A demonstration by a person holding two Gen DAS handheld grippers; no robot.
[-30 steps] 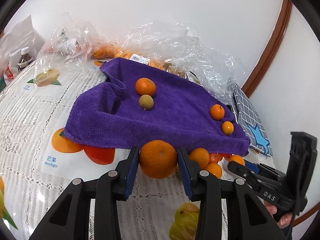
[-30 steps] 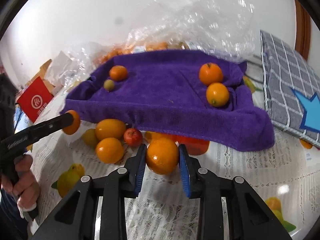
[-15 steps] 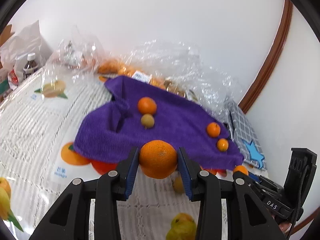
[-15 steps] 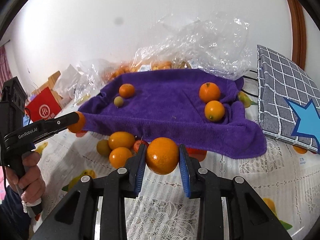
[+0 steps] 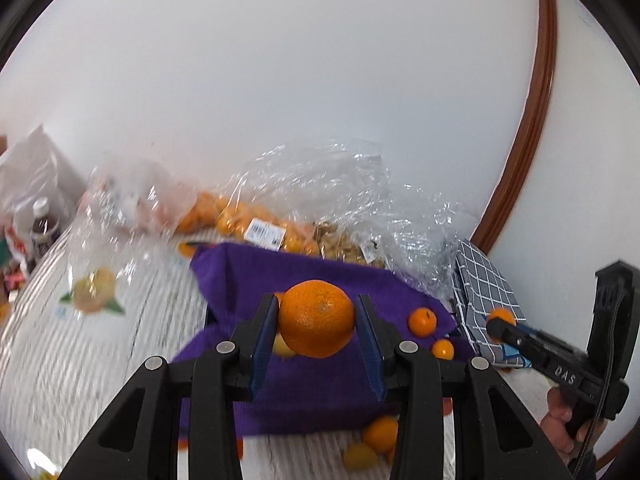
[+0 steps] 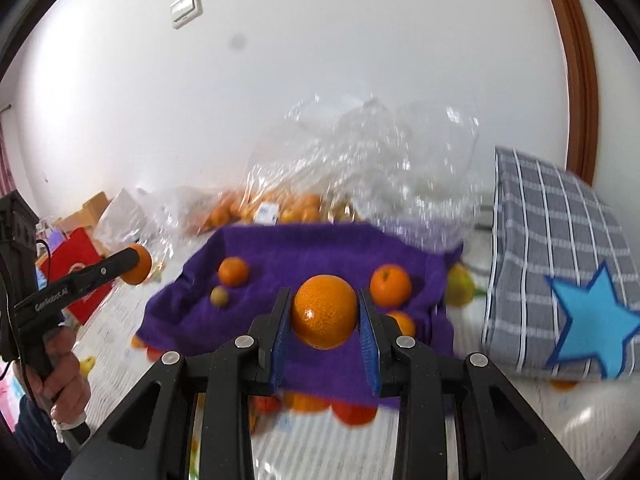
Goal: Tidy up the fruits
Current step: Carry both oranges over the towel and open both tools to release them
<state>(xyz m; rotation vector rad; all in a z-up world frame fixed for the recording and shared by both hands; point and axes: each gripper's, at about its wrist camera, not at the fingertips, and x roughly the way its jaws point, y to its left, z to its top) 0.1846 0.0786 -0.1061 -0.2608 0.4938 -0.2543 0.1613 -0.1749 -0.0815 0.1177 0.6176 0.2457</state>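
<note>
Hanging above the purple towel [image 6: 304,256], which lies ahead and below both tools, two large oranges ride clamped: one orange [image 5: 316,318] in the left tool [image 5: 316,330], another orange [image 6: 324,317] in the right tool [image 6: 325,326]. Four small fruits sit on that towel: three mandarins and one greenish fruit [image 6: 219,296]. Neither arm looks clearly nearer.

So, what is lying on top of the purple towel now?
On the purple towel three small oranges and one greenish-brown fruit show. The held orange and the right gripper's fingers cover the middle part.
</note>
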